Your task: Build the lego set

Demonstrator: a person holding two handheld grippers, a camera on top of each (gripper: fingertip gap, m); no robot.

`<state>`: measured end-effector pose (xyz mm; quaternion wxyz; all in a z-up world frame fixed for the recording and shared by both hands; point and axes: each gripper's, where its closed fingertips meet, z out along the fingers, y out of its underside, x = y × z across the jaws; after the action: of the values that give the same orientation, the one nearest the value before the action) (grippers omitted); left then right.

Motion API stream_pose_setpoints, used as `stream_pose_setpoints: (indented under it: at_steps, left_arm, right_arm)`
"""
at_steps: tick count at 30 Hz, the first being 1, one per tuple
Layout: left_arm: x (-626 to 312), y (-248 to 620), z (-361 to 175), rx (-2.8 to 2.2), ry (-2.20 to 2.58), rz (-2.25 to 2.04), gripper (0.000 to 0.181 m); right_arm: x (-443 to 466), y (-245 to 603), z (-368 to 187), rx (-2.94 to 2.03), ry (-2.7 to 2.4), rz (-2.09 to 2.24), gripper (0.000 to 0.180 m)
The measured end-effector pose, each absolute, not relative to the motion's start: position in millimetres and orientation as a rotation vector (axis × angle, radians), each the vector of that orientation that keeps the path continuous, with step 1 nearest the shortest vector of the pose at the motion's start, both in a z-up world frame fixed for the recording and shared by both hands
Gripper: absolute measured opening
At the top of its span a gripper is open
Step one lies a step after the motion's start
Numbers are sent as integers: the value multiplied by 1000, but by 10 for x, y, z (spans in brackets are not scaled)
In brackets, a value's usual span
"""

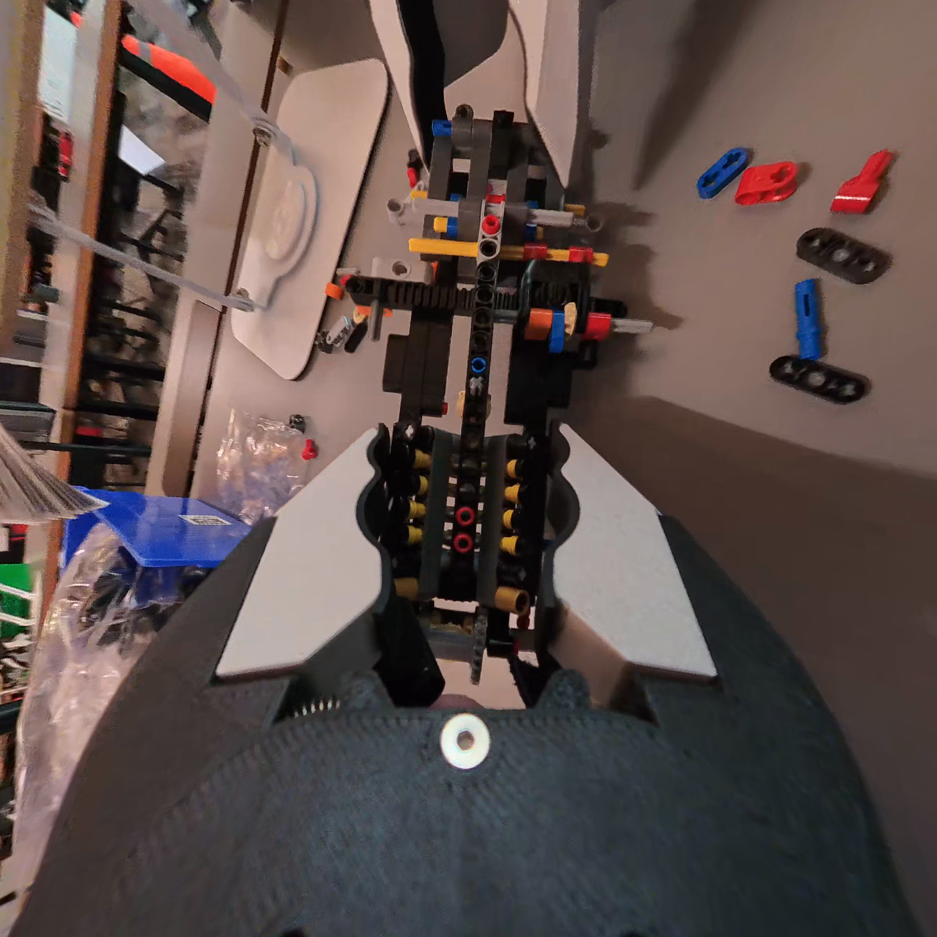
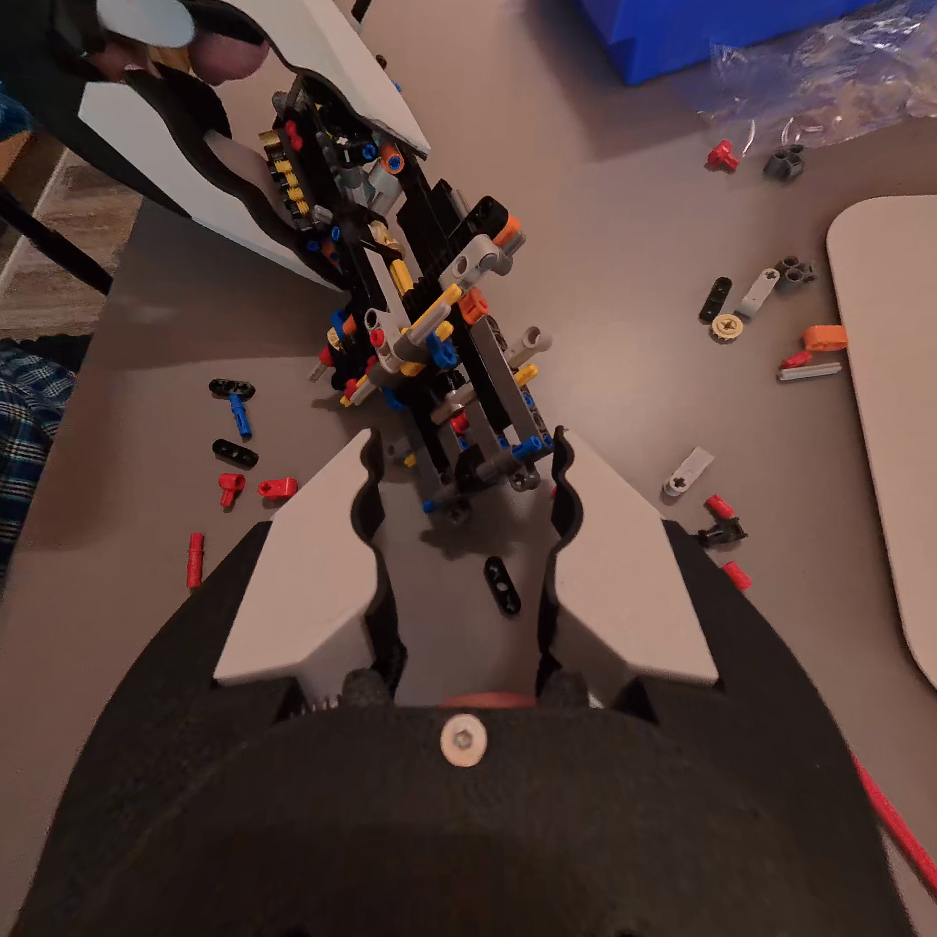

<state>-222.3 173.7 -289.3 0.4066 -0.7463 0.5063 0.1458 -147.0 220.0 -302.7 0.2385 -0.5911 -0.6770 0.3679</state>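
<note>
1. We have the left tool (image 1: 466, 507) clamped on the near end of the lego chassis (image 1: 481, 314), its two fingers pressed against the rows of yellow pins on either side. We judge this grip is there to steady the model so that parts can be pushed in without it sliding.
2. The chassis lies lengthwise on the grey surface (image 2: 608, 263), one end in the left tool and the other reaching toward the right tool (image 2: 464, 451).
3. The right tool's fingers stand apart and hold nothing; its tips bracket the free end of the chassis without visibly closing on it. We read this as an approach to brace or turn that end.
4. Loose parts are spread within easy reach: a black three-hole beam (image 2: 502, 585) lies between the right tool's fingers on the surface, and a blue pin (image 2: 239, 416) and red connectors (image 2: 276, 488) lie to one side.
5. A blue box (image 1: 167, 530) carries a small square code sticker; we see no readable brand elsewhere, and plastic bags (image 2: 821, 76) hold further pieces.
</note>
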Motion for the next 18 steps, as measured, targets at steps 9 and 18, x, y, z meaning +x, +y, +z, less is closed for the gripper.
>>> stream_pose_setpoints:
  at_steps: [9, 18]
  left_arm:
    - [-2193, 1754, -2803, -1774, 1308, 458, 61]
    - [-2259, 1764, -2780, -1989, 1096, 179, 61]
  right_arm:
    - [-1465, 2191, -2909, -1607, -1789, 1059, 66]
    - [-1388, 2314, -2728, -1560, -1718, 930, 73]
